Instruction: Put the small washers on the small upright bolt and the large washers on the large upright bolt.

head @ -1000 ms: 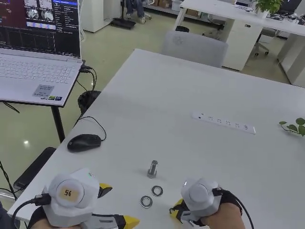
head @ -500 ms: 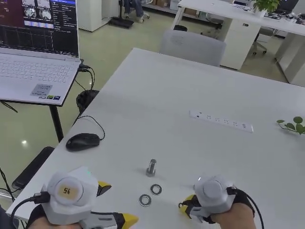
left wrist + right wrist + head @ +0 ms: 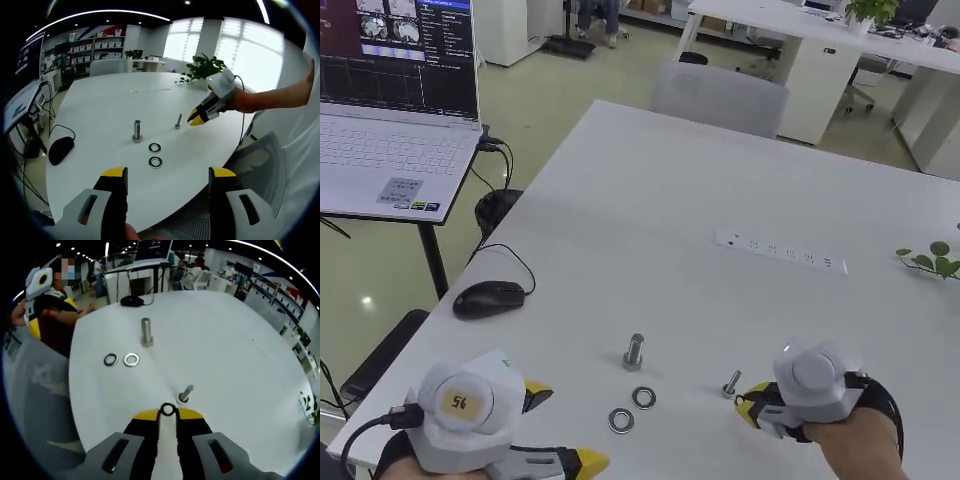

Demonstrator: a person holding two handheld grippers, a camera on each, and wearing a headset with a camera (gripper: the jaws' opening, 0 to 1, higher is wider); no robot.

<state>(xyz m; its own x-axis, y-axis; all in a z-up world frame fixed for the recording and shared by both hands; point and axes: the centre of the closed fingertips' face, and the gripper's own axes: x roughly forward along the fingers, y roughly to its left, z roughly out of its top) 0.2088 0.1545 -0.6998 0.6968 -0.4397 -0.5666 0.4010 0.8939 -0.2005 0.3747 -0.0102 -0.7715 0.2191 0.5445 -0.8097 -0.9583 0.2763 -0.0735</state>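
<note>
The large upright bolt [image 3: 634, 352] stands on the white table [image 3: 650, 220], with the small upright bolt [image 3: 731, 383] to its right. Two washers [image 3: 643, 397] [image 3: 620, 420] lie flat just in front of the large bolt. My right gripper [image 3: 750, 405] sits close beside the small bolt. In the right gripper view it [image 3: 167, 416] is shut on a small washer [image 3: 167, 410], just short of the small bolt [image 3: 185, 393]. My left gripper [image 3: 168, 173] is open with nothing between its fingers, near the table's front edge and facing the large bolt [image 3: 137, 131] and washers [image 3: 154, 147].
A black mouse [image 3: 488, 298] with its cable lies at the table's left edge. A white power strip [image 3: 778, 252] lies further back, a plant [image 3: 925, 260] at the right edge. A laptop [image 3: 390, 150] stands on a side stand to the left, a grey chair [image 3: 718, 98] behind the table.
My right gripper has moved to the right, away from the two loose washers, and the small bolt has come into sight beside it. The left gripper has stayed put.
</note>
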